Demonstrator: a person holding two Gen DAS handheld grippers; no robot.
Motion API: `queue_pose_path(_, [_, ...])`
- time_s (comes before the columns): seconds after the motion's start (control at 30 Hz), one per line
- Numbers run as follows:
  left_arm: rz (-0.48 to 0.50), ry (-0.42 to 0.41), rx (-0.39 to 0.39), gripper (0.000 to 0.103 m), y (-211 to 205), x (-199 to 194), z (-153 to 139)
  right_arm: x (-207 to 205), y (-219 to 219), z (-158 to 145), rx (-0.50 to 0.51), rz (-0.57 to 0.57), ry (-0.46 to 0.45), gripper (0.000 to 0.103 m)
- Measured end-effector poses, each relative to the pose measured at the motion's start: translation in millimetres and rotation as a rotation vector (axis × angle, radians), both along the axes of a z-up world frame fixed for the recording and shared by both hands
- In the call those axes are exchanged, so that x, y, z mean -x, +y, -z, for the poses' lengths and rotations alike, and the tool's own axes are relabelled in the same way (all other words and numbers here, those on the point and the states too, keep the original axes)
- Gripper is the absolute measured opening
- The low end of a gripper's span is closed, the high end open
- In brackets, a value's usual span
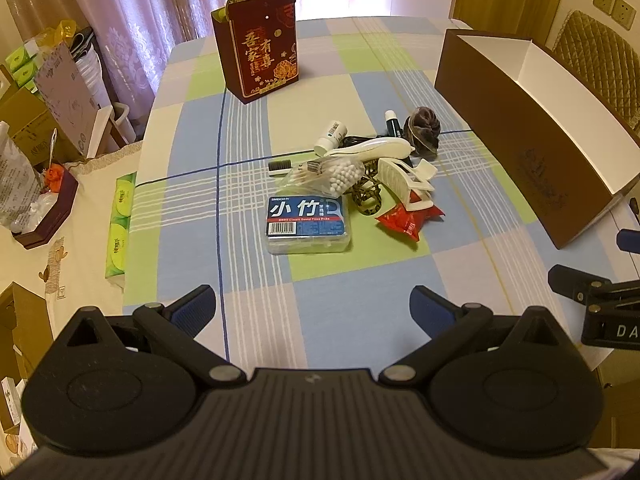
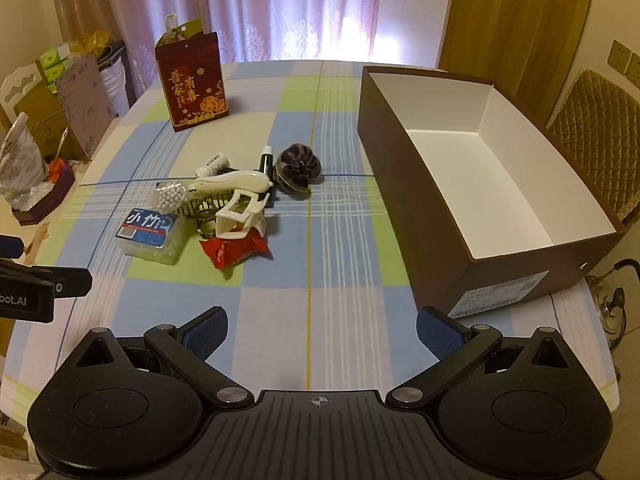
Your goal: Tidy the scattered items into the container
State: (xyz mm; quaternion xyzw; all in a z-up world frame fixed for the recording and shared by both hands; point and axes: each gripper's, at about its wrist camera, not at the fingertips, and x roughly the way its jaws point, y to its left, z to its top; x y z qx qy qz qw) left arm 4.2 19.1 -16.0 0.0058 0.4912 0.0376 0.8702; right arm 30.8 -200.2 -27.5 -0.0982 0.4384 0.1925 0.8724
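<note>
both grippers hover low over the near edge of the table (image 2: 280, 320), which is covered in a checked cloth. the left gripper (image 1: 313, 308) has its fingers spread wide with nothing between them, and the right gripper (image 2: 322, 330) is the same, wide and empty. the scattered items lie in a loose heap near the middle of the table: a dental floss pick box (image 1: 308, 224), a bag of cotton swabs (image 1: 332, 176), a white hair claw clip (image 1: 406, 180) resting on a red snack packet (image 1: 408, 220), a white handled device (image 1: 372, 147), a small white bottle (image 1: 330, 136), a lip balm stick (image 1: 392, 120) and a dark scrunchie (image 1: 422, 130). the brown cardboard box (image 2: 400, 148), white inside and empty, stands well apart to the right of the heap. a red gift bag (image 2: 192, 80) stands upright at the far side.
</note>
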Motion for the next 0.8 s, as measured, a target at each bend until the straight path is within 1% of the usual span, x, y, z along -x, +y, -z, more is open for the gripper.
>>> queue_pose_path(0.47, [-0.031, 0.035, 0.005, 0.102, 10, -9, 9, -15, 15, 8, 0.009, -0.034, 0.022, 0.103])
queue_pose_path(0.8, [-0.039, 0.043, 0.005, 0.102, 18, -12, 12, -20, 25, 10, 0.008, -0.064, 0.003, 0.103])
